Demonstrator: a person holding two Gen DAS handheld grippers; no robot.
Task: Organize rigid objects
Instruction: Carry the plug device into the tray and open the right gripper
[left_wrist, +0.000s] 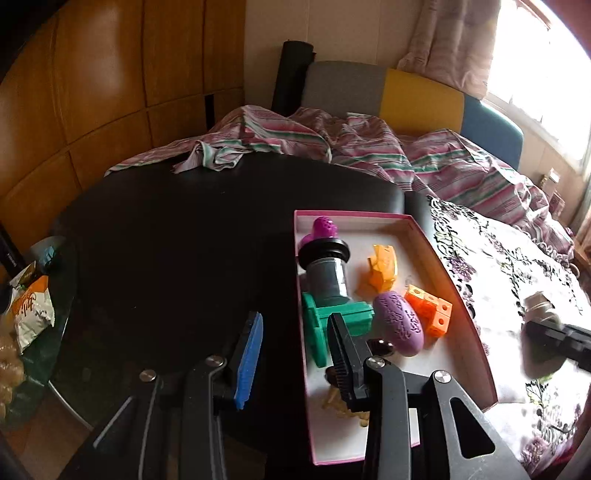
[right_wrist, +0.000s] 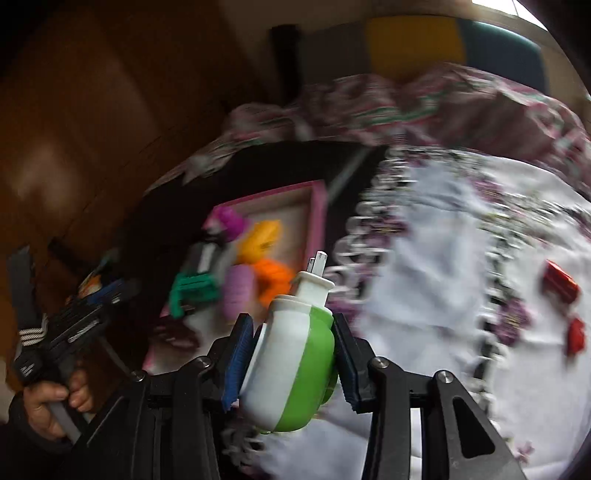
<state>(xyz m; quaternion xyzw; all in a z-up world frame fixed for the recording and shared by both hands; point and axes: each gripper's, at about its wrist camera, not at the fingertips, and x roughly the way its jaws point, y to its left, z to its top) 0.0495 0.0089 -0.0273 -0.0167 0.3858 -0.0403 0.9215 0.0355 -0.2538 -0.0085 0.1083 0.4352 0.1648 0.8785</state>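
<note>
Close up, the right gripper (right_wrist: 291, 354) has its jaws clamped on a white-and-green plug-in device (right_wrist: 291, 365) with prongs. Left gripper (left_wrist: 295, 332) jaws stand apart, empty, astride the pink box's (left_wrist: 458, 295) edge.

Toys (left_wrist: 397, 323) in box (left_wrist: 458, 291); box on table (left_wrist: 184, 240), cloth (left_wrist: 517, 266) right.

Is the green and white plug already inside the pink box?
No, the right tongs hold the plug above the white cloth.

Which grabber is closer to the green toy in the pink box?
Left. The left gripper hangs right over the green toy at the pink box edge. The right gripper is off beside the box, shut on a white and green plug.
</note>
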